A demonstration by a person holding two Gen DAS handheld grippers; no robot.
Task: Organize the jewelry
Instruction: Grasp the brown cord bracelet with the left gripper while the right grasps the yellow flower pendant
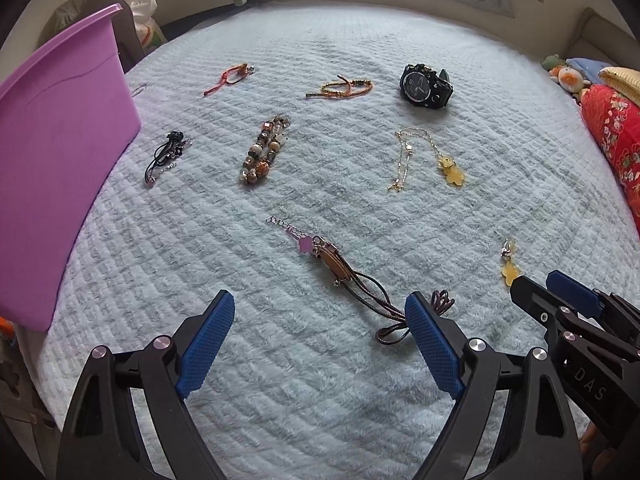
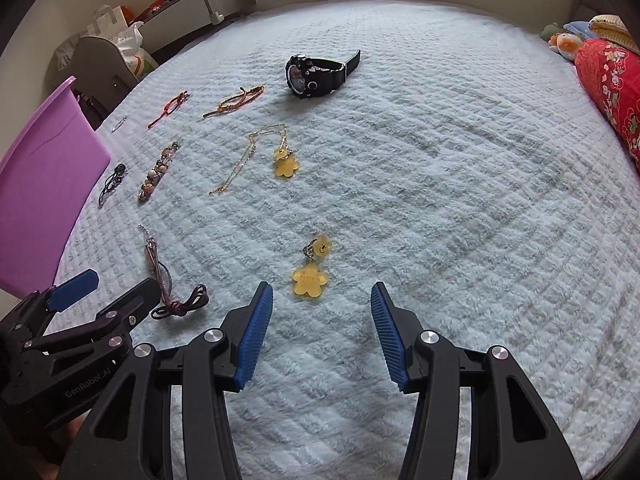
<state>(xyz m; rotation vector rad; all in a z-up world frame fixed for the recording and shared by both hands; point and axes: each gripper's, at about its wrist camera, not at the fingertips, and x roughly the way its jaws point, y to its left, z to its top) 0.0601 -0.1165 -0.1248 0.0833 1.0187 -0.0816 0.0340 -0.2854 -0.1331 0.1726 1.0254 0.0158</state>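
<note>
Yellow flower charm just beyond spread right fingers, untouched.

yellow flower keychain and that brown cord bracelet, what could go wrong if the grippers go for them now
1. The yellow flower keychain lies flat on the fluffy blanket; the open right gripper could pinch pile instead of the charm, or push it away.
2. The brown cord bracelet trails loose loops past the open left gripper; grabbing one strand may leave it dangling and snag.
3. Both grippers sit close together, so they could bump.
</note>
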